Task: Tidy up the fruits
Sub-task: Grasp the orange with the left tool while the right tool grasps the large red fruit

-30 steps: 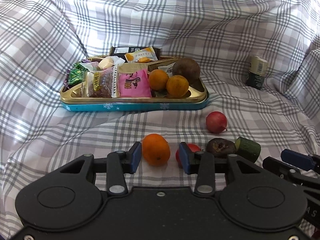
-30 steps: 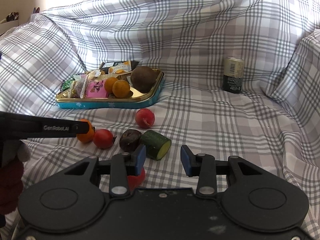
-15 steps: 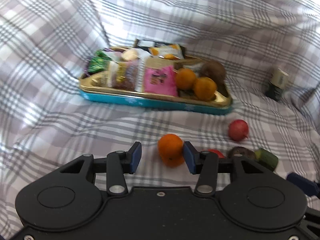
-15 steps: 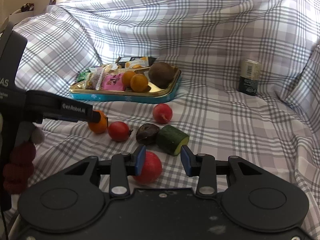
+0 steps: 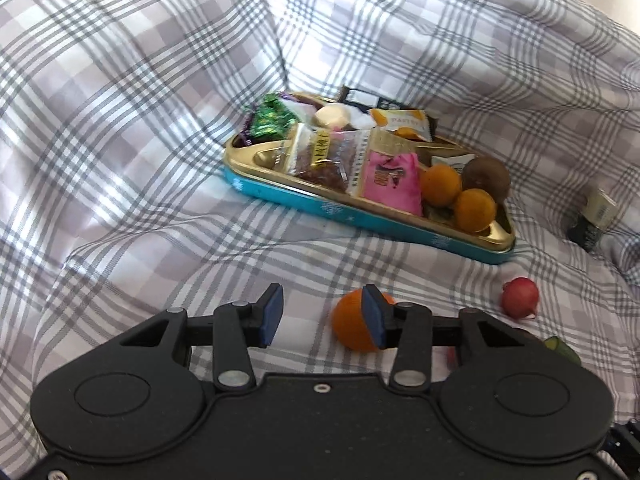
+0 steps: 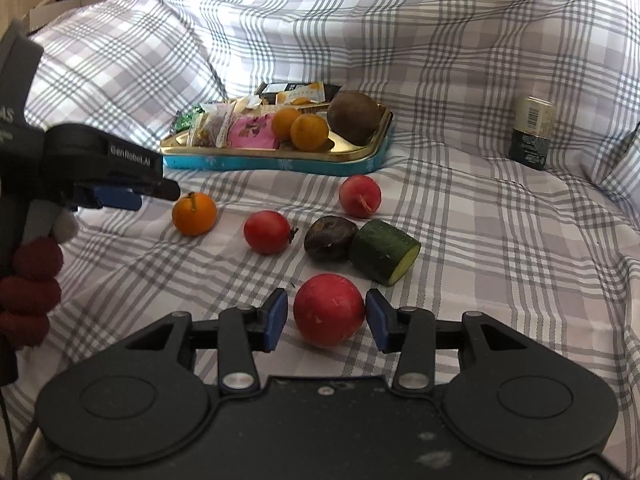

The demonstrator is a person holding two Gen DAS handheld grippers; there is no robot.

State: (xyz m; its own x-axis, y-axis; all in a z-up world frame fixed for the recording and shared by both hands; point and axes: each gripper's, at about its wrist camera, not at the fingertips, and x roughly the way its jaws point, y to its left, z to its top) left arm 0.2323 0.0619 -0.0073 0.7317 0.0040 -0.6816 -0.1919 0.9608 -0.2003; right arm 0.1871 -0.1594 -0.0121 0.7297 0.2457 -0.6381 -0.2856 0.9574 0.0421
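plaid cloth [image 6: 500, 240], red fruit [image 6: 329, 309] between spread right hand-held gripper [image 6: 326, 320], left hand-held gripper [image 5: 322, 316] apart beside orange [image 5: 354, 326]

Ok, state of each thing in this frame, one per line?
Left gripper: open, jaws empty.
Right gripper: open, jaws straddling the big red fruit.
Big red fruit: on the cloth, ungripped.
Loose orange: on the cloth, beside the left gripper.
Tray: holding snacks, two oranges, a brown fruit.
Cucumber piece: lying on its side.
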